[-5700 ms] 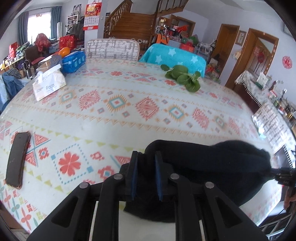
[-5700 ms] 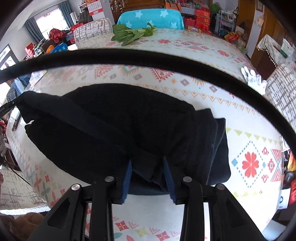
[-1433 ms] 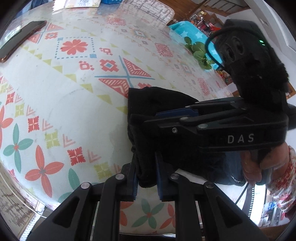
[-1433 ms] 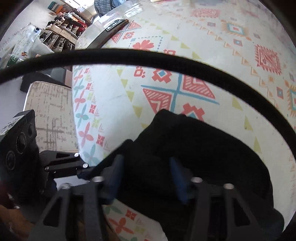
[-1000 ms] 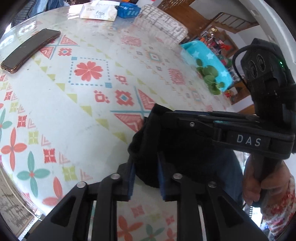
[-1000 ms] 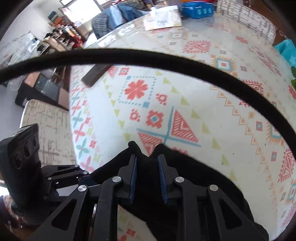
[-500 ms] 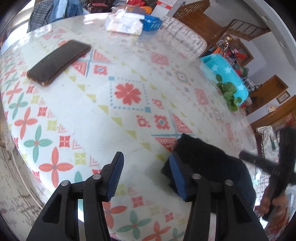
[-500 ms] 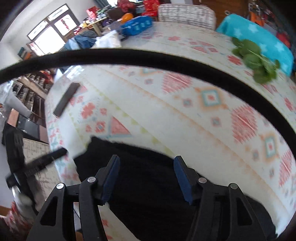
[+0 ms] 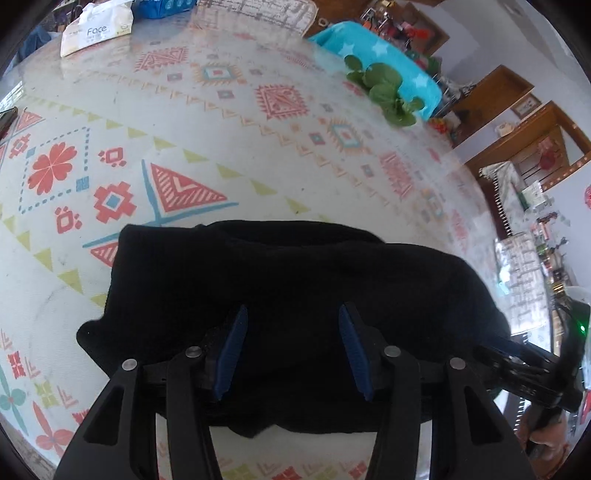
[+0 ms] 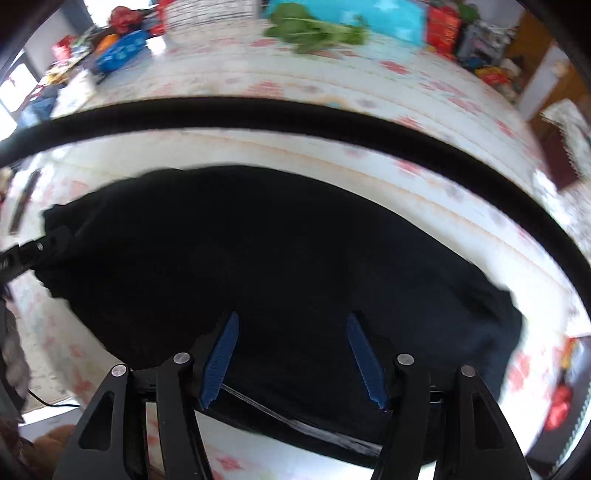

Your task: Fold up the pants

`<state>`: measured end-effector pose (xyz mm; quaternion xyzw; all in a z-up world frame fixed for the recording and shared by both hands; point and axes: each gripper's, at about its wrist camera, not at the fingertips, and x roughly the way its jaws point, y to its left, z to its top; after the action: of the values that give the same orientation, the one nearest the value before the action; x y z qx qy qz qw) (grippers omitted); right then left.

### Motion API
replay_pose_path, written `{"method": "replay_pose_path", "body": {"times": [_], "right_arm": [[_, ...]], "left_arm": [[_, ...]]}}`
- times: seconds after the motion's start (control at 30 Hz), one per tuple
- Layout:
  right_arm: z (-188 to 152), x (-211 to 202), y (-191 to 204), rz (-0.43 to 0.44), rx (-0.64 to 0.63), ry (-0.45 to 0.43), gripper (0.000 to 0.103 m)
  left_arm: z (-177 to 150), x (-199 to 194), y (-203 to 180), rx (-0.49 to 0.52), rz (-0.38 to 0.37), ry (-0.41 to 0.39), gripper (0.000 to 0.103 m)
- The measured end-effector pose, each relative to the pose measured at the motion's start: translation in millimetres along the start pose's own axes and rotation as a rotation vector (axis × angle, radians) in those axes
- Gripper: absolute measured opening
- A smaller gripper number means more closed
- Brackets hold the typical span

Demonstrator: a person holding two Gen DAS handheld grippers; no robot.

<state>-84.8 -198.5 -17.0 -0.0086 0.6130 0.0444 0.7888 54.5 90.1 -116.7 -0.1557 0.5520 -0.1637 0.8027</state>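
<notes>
Your left gripper (image 9: 291,347) stands spread above the folded black pants (image 9: 295,295), pads clear of the cloth; your right gripper (image 10: 291,354) has just been opening and grips nothing. The pants lie bundled near the table's (image 9: 221,122) front edge. Only the left view shows the tissue pack (image 9: 96,27) sharply; the right view is blurred, with a black cable (image 10: 295,114) across it.

Beyond the folded black pants (image 9: 295,288) the patterned counter (image 9: 229,122) lies bare across its middle, open for passing; obstacles sit only at the far rim: a tissue pack (image 9: 96,27) far left, leafy greens (image 9: 384,92) far right
</notes>
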Motion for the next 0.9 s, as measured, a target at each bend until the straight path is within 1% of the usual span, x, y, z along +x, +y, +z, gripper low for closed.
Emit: {"method": "replay_pose_path", "body": {"times": [0.1, 0.2, 0.23, 0.3, 0.37, 0.43, 0.5, 0.6, 0.77, 0.9], "right_arm": [[-19.2, -0.8, -28.5, -0.049, 0.075, 0.014, 0.069], [-35.7, 5.9, -54.7, -0.064, 0.167, 0.040, 0.071], [-39.5, 8.9, -63.8, -0.058, 0.188, 0.044, 0.071], [-42.1, 11.6, -71.1, -0.015, 0.226, 0.030, 0.071], [-37.9, 14.1, -73.1, -0.014, 0.236, 0.031, 0.071], [-32.2, 18.7, -77.2, -0.002, 0.257, 0.031, 0.076], [-28.1, 20.9, -83.4, 0.020, 0.282, 0.015, 0.081], [-15.8, 24.8, -86.4, 0.012, 0.282, 0.012, 0.082], [-0.8, 28.4, -83.2, -0.007, 0.266, 0.001, 0.084], [13.0, 34.6, -76.4, -0.015, 0.249, 0.003, 0.095]], "left_arm": [[2.2, 2.0, -3.3, 0.032, 0.022, -0.008, 0.050], [5.9, 5.8, -7.9, 0.069, 0.051, -0.028, 0.052], [7.0, 7.1, -10.1, 0.091, 0.068, -0.035, 0.052], [8.7, 10.2, -15.3, 0.140, 0.103, -0.047, 0.052], [11.4, 13.6, -20.1, 0.195, 0.138, -0.054, 0.052], [17.2, 17.3, -22.2, 0.229, 0.148, -0.056, 0.052], [24.3, 20.3, -21.6, 0.251, 0.147, -0.056, 0.052], [33.0, 24.5, -21.7, 0.277, 0.134, -0.058, 0.052], [43.2, 33.7, -29.6, 0.348, 0.144, -0.066, 0.052], [55.8, 39.9, -31.6, 0.362, 0.122, -0.073, 0.052]]}}
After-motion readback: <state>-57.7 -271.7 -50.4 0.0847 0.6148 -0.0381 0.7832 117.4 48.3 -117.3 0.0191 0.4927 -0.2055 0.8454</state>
